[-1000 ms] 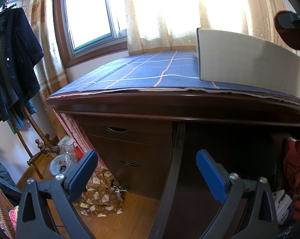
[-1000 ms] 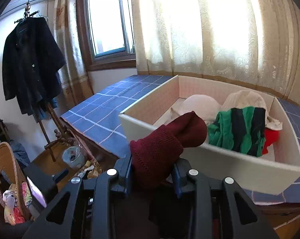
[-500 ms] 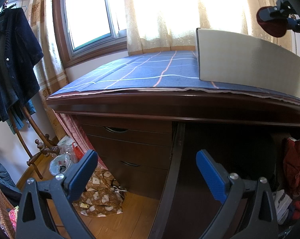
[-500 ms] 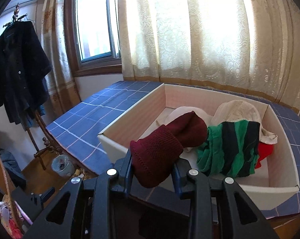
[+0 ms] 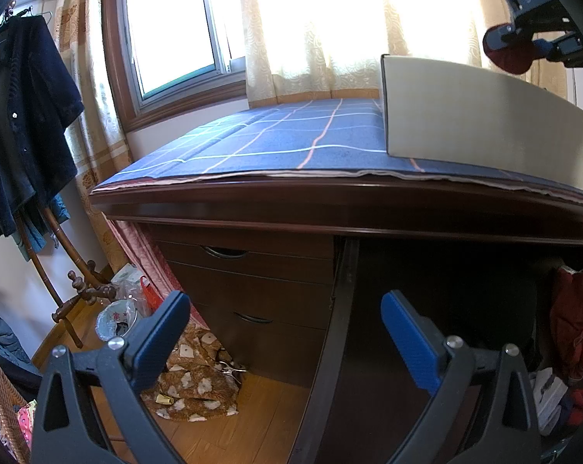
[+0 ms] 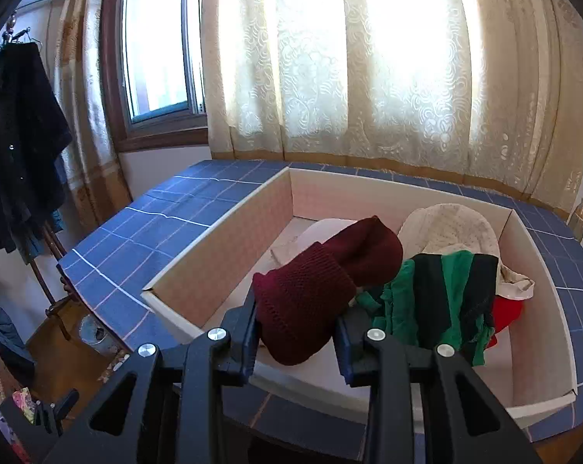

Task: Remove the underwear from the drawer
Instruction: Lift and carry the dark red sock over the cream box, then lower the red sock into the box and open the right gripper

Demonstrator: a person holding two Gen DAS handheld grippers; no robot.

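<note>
Since a second ago: right gripper carried level toward the box, now over its near wall; in the left view, shifted from the upper right corner inward, above the box. Left gripper unmoved.

Nearest, bottom centre of the right view: fingers part closed and clamped on a maroon knit garment, its bulk bulging up and forward past the tips. Probably pinched at the folded cuff so the rest hangs free for a drop into the box. Whether this counts as the underwear cannot be told from the knit alone.

Just behind, centre right: green and black striped cloth, red cloth lower right of it, cream cloth at the back, all inside the box. Box resting on the blue checked cover of the worktop, likely as the collecting spot.

Left view, bottom: fingers spread wide, empty, held low before the drawers under the worktop, both shut as far as visible. Presumably waiting there for the next pull.

Far: curtains, window, dark coat at left.
</note>
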